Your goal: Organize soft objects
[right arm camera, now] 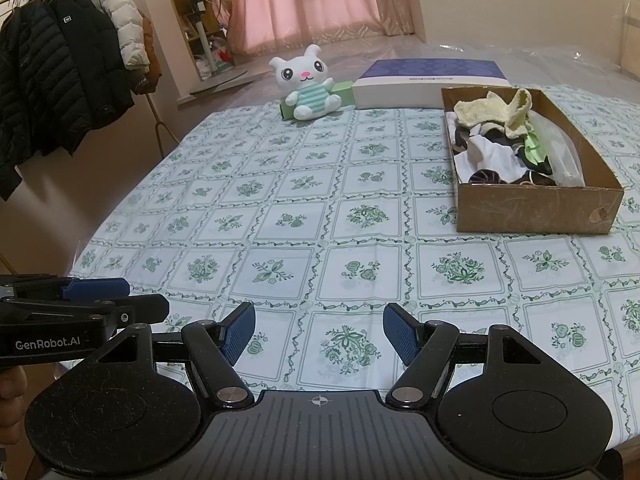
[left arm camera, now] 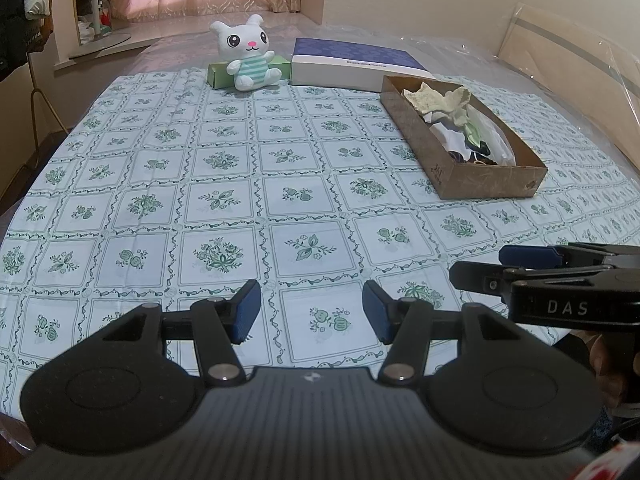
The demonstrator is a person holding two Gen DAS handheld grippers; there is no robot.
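- Tablecloth [left arm camera: 224,200] with green flower squares covers the whole work surface; both grippers hang above its near edge, side by side and tilted downward.
- The left gripper [left arm camera: 311,312] has its blue pads [left arm camera: 246,312] spread apart with only cloth showing between them — nothing held.
- The right gripper [right arm camera: 319,334] stands with its fingers spread a little wider, likewise empty; in the left wrist view it shows at the right edge, seen from the side.
- A brown cardboard box [right arm camera: 536,210] sits on the right part of the cloth, well ahead of the grippers. Soft objects [right arm camera: 496,136] fill it in a loose pile: a pale yellow cloth [right arm camera: 494,114] on top at the far end, white and dark fabric pieces below, some clear plastic along the right wall.
- A white plush toy [left arm camera: 248,56] in a green striped top sits upright at the far edge, leaning against a green carton [left arm camera: 218,74] that lies flat behind it.
- Just right of the toy lies a flat blue and white box [left arm camera: 352,64], its near corner close to the cardboard box.
- Jackets [right arm camera: 60,80] hang on a rack at the left, off the cloth — pink curtains [right arm camera: 320,4] close off the back.
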